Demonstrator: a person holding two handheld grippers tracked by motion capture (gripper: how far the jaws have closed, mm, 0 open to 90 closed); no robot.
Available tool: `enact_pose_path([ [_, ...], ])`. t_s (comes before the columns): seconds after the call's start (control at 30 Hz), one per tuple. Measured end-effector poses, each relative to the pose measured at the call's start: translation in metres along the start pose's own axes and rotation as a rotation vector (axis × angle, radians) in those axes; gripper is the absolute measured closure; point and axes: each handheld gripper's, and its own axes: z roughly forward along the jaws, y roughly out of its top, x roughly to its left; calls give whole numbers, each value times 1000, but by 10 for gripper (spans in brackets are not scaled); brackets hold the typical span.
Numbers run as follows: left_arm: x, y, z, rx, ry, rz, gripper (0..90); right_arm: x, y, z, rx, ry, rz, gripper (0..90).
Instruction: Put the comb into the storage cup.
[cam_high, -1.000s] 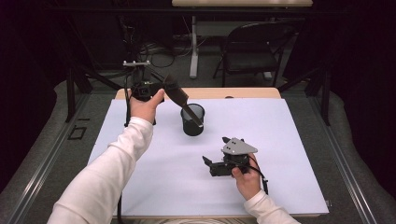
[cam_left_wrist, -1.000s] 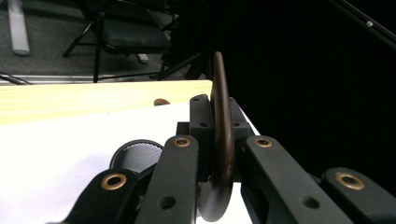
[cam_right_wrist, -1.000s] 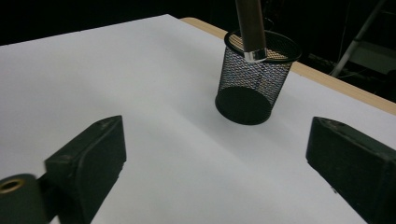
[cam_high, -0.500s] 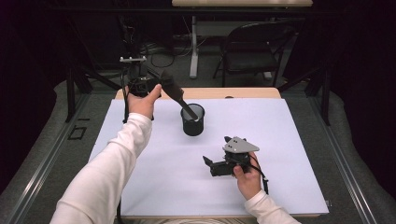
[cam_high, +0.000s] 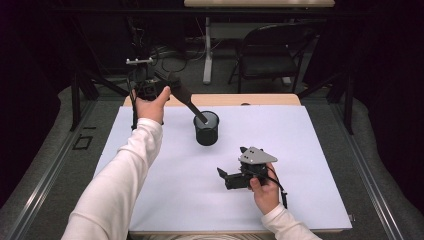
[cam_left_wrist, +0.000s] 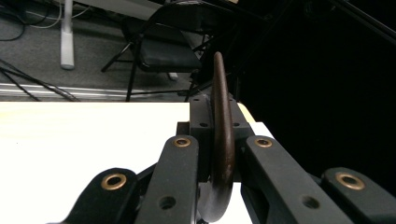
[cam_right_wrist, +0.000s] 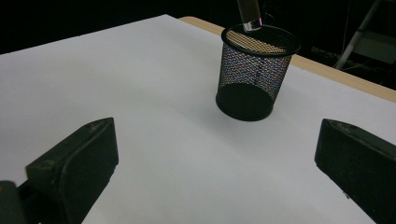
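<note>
The left gripper (cam_high: 150, 90) is hovering over the far left corner of the table (cam_high: 320, 150), its jaws clamping tight on the broad end of a dark spatula (cam_high: 187, 101). In the left gripper view the spatula (cam_left_wrist: 222, 140) is standing edge-on between the two jaws, its curved blade running straight away from the camera. In the high view its long axis is slanting down and to the right, from the gripper toward a black mesh cup (cam_high: 206, 128), and its narrow end is sitting just at the cup's rim. The cup is standing upright on the white sheet, near the middle of the table's far half. The right gripper (cam_high: 227, 176) is resting low over the near right part of the sheet, its jaws spreading wide apart with nothing between them, pointing toward the cup (cam_right_wrist: 254, 70).
</note>
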Motion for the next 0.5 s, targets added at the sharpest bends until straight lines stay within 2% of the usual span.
enact_pose_path([
  [0.27, 6, 1, 6, -13, 22, -34, 865, 0, 0, -1, -3, 6, 3, 0],
  [0.5, 6, 0, 13, -13, 41, -41, 865, -1, 0, -1, -4, 6, 5, 0],
])
